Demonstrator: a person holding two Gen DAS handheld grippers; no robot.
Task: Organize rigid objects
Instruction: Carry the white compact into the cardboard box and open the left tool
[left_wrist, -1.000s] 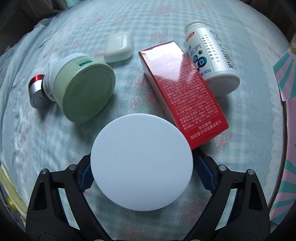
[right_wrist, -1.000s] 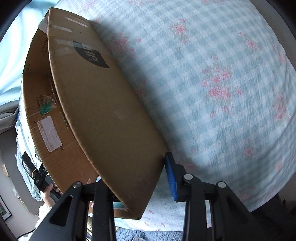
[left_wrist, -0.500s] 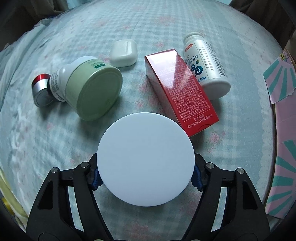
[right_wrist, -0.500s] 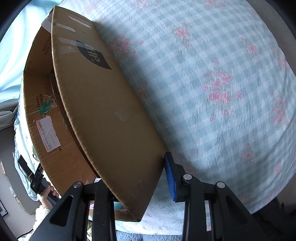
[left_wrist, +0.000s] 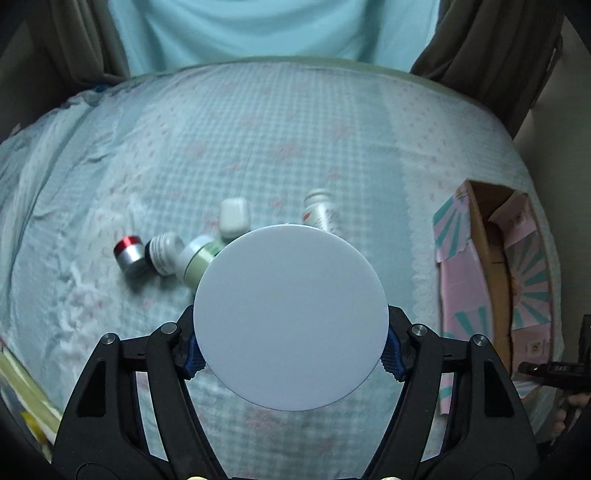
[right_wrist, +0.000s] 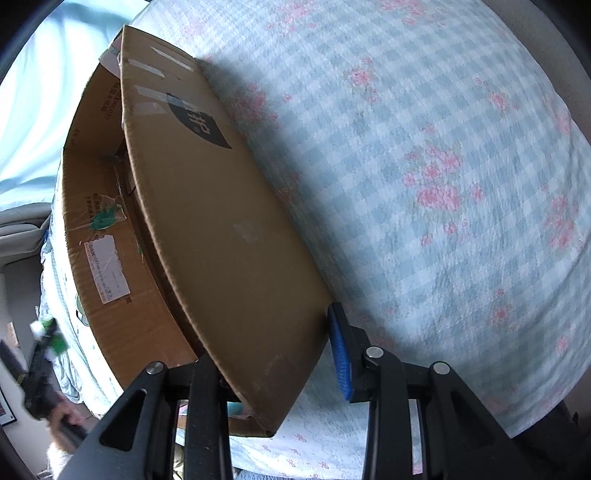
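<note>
White round lid (left_wrist: 290, 317) is clamped by L gripper (left_wrist: 291, 350); box flap (right_wrist: 221, 236) is held betw. R gripper (right_wrist: 280, 354) jaws, pads apart.

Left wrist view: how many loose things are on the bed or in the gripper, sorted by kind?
Jars: 3, namely red-capped jar, white jar, green jar
Bottle: 1
Case: 1
Disc, held in the left gripper: 1
Total: 6
</note>
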